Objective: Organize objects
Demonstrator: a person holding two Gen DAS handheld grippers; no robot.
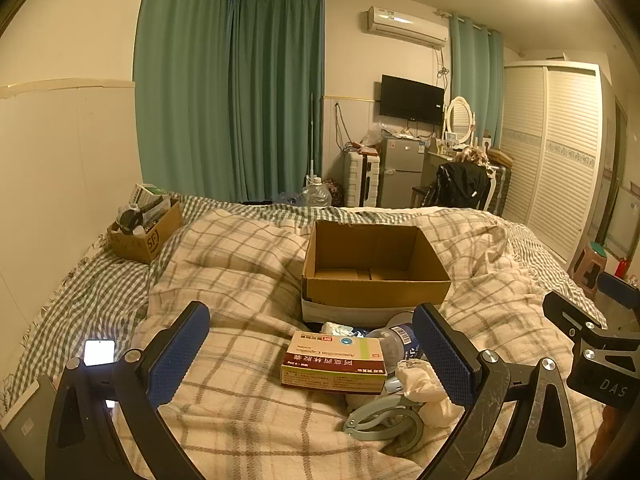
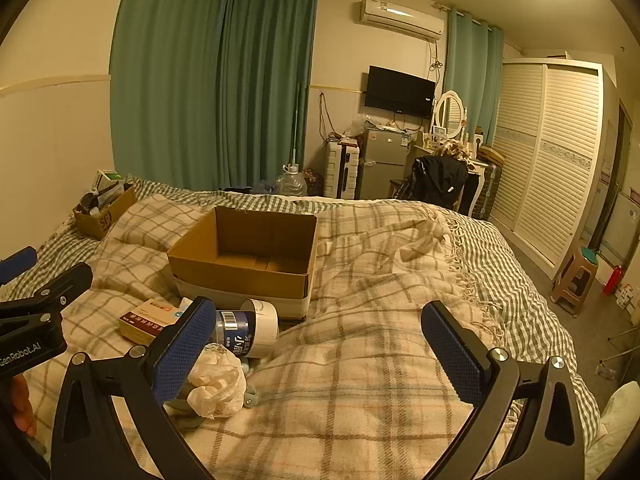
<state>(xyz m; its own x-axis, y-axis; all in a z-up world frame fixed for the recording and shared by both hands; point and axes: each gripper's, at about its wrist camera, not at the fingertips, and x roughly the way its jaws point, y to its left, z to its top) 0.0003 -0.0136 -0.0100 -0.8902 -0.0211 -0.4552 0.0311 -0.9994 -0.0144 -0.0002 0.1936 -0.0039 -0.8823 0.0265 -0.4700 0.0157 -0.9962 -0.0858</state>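
Note:
An empty cardboard box [image 1: 376,268] [image 2: 248,252] stands open on the plaid blanket. In front of it lie a medicine box [image 1: 334,362] [image 2: 146,320], a blue bottle with a barcode [image 1: 396,342] [image 2: 236,330], a roll of white tape [image 2: 264,322], a crumpled white cloth [image 1: 424,388] [image 2: 218,382] and a grey-blue clip [image 1: 384,424]. My left gripper [image 1: 316,356] is open, its fingers either side of the medicine box. My right gripper [image 2: 320,350] is open and empty over bare blanket, right of the pile.
A smaller cardboard box [image 1: 146,232] [image 2: 104,214] full of items sits at the bed's far left. A lit phone [image 1: 99,352] lies on the left of the bed. A stool [image 2: 576,280] stands on the floor at right.

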